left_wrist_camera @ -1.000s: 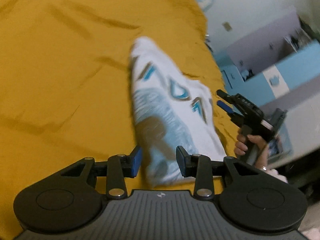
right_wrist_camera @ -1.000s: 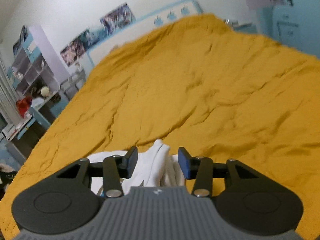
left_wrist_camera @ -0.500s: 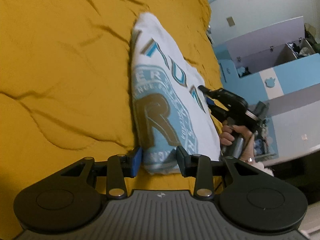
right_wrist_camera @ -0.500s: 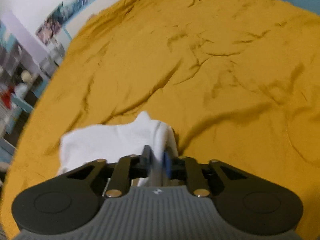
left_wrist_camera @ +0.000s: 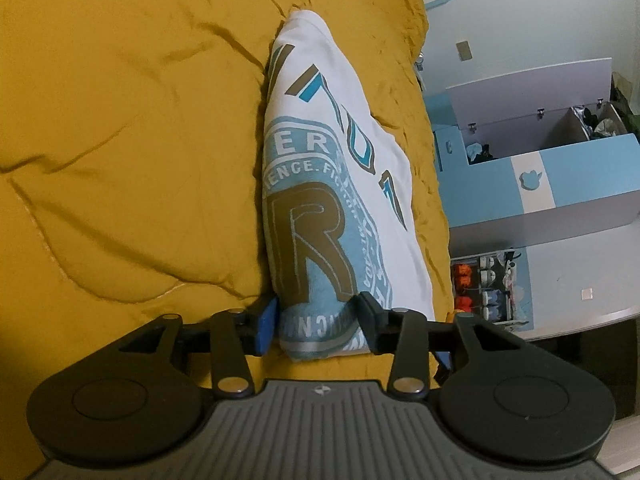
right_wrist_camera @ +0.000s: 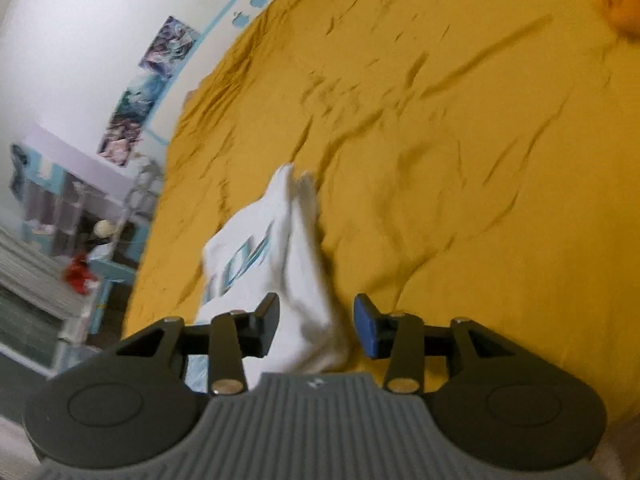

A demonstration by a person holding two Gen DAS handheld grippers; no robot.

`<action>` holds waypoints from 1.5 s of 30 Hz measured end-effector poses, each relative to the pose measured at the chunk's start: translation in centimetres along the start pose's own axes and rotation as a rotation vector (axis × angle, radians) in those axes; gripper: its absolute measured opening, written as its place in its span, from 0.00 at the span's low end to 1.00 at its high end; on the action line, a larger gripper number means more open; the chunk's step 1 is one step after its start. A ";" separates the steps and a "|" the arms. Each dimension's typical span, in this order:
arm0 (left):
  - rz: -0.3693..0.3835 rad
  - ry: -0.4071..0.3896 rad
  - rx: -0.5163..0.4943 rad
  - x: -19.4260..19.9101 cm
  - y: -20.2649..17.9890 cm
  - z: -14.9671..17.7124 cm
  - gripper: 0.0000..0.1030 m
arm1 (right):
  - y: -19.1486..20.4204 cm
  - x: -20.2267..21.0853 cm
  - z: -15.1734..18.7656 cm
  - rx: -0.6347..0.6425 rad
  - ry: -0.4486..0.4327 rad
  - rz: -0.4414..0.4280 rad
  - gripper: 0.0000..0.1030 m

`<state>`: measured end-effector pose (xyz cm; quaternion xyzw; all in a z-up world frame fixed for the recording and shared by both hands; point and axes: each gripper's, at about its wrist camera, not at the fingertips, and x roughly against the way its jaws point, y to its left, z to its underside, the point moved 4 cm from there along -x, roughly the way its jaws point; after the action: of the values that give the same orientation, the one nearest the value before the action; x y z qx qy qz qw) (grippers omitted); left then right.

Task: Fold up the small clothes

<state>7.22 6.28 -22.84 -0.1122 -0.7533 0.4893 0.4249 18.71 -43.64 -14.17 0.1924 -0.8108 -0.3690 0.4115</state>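
A folded white T-shirt with a blue and brown print lies on the yellow bedspread, stretching away from me. Its near end sits between the fingers of my left gripper, whose jaws are opening, and the cloth rests on the bed. In the right wrist view the same T-shirt is blurred. A raised white fold of it stands between the fingers of my right gripper. Those jaws are opening too, and yellow bedspread shows between the fold and the blue right pad.
The bed's edge runs just right of the shirt in the left wrist view, with a blue and white cabinet beyond it. The right wrist view shows posters on the wall, shelves at the left, and wide rumpled bedspread ahead.
My right gripper closed on the shirt's edge, then opened, swung sideways and rolled; it has left the left wrist view. My left gripper's jaws have widened around the shirt's near end.
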 end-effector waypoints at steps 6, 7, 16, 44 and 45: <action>0.042 -0.027 0.008 -1.1 0.5 -0.2 0.46 | 1.5 -1.3 0.9 0.080 -0.006 0.088 0.06; 0.057 -0.041 0.009 -0.8 0.5 0.0 0.27 | 1.9 -1.2 1.0 0.076 -0.017 0.081 0.06; 0.087 -0.048 0.037 0.1 2.1 0.5 0.16 | -0.4 -0.9 3.1 -0.014 0.008 0.091 0.05; -0.003 0.127 -0.017 0.9 1.2 -3.7 0.67 | 0.6 -18.0 -12.0 0.087 0.203 -0.064 0.61; 0.017 0.144 -0.019 1.0 1.2 -3.3 0.68 | 0.2 -19.1 -12.2 0.066 0.231 -0.079 0.61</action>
<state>8.77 9.56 -22.78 -0.1572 -0.7245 0.4763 0.4727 39.80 -37.13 -19.28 0.2788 -0.7616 -0.3332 0.4809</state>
